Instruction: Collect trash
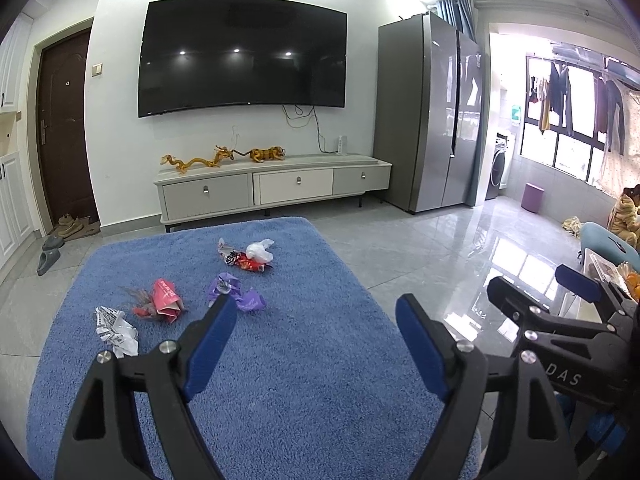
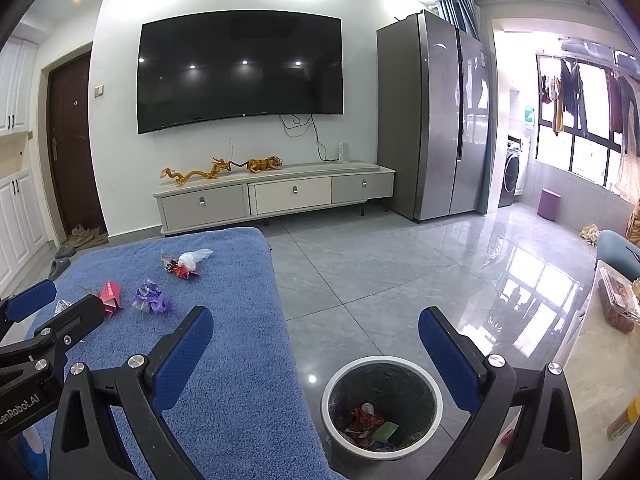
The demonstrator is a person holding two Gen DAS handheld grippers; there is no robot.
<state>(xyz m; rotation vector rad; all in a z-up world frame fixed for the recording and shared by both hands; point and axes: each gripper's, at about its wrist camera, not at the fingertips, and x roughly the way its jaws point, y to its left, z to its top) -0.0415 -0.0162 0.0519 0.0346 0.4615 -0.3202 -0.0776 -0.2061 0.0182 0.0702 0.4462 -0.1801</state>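
Note:
Several crumpled wrappers lie on the blue carpet (image 1: 300, 360): white paper (image 1: 116, 330), a pink wrapper (image 1: 162, 300), a purple wrapper (image 1: 236, 292) and a red-and-white bundle (image 1: 252, 256). My left gripper (image 1: 316, 312) hovers open over the carpet, its left fingertip just short of the purple wrapper, with nothing between its fingers. My right gripper (image 2: 316, 320) is wide open and empty above the floor. Beneath it stands a round bin (image 2: 382, 360) with a dark liner and some wrappers inside. The pink wrapper (image 2: 110, 294) and purple wrapper (image 2: 150, 300) show left of it.
A TV stand (image 1: 272, 184) lines the far wall under a wall TV, with a grey fridge (image 1: 432, 120) to its right. Glossy tiles (image 2: 380, 264) stretch right of the carpet. A table (image 2: 600, 360) with food stands at right. A person (image 1: 626, 216) sits far right.

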